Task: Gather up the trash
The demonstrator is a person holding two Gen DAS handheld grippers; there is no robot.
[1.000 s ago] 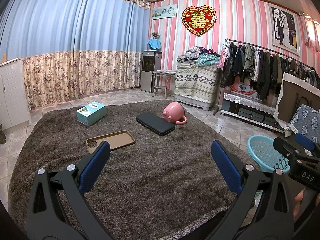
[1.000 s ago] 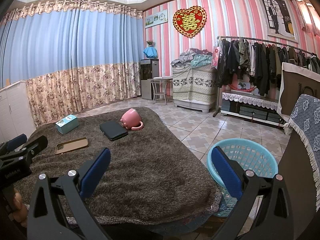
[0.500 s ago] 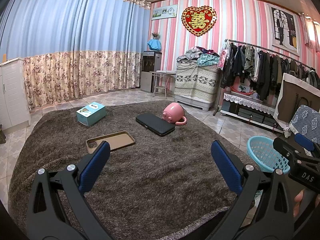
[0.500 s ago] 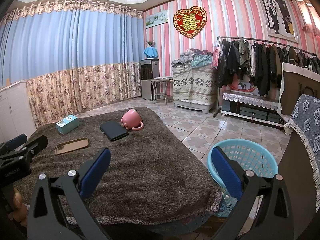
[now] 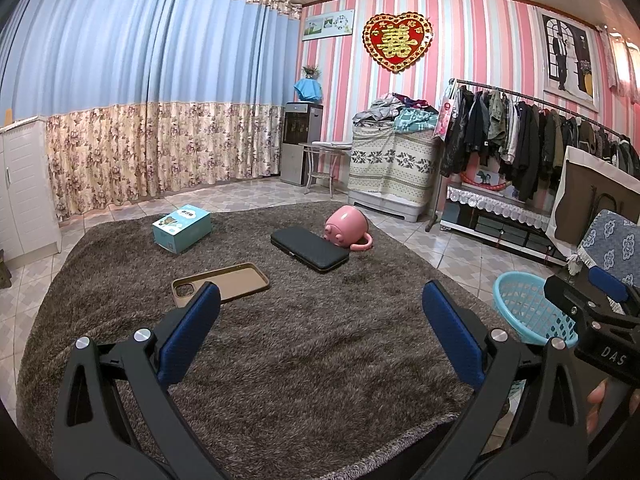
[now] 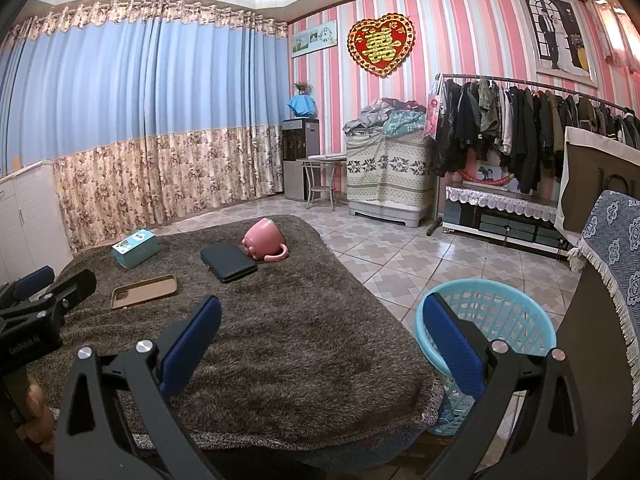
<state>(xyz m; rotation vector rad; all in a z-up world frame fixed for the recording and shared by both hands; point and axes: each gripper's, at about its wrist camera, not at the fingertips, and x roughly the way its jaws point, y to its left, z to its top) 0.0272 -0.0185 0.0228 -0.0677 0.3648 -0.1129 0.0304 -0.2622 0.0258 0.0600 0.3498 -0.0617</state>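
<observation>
On a brown shaggy cover (image 5: 304, 344) lie a teal box (image 5: 182, 228) (image 6: 135, 248), a tan phone case (image 5: 222, 283) (image 6: 145, 291), a black flat case (image 5: 309, 249) (image 6: 228, 261) and a tipped pink mug (image 5: 349, 229) (image 6: 265, 244). A light-blue mesh basket (image 5: 528, 314) (image 6: 486, 332) stands on the floor at the cover's right edge. My left gripper (image 5: 320, 322) hovers open over the near part of the cover, holding nothing. My right gripper (image 6: 320, 328) is open too, near the cover's right corner beside the basket.
A clothes rack (image 5: 532, 136) and a low lace-covered shelf (image 5: 496, 216) line the right wall. A blue patterned cloth (image 6: 616, 248) hangs over furniture close on the right. A white cabinet (image 5: 20, 184) stands at the left, tiled floor (image 6: 420, 252) beyond the cover.
</observation>
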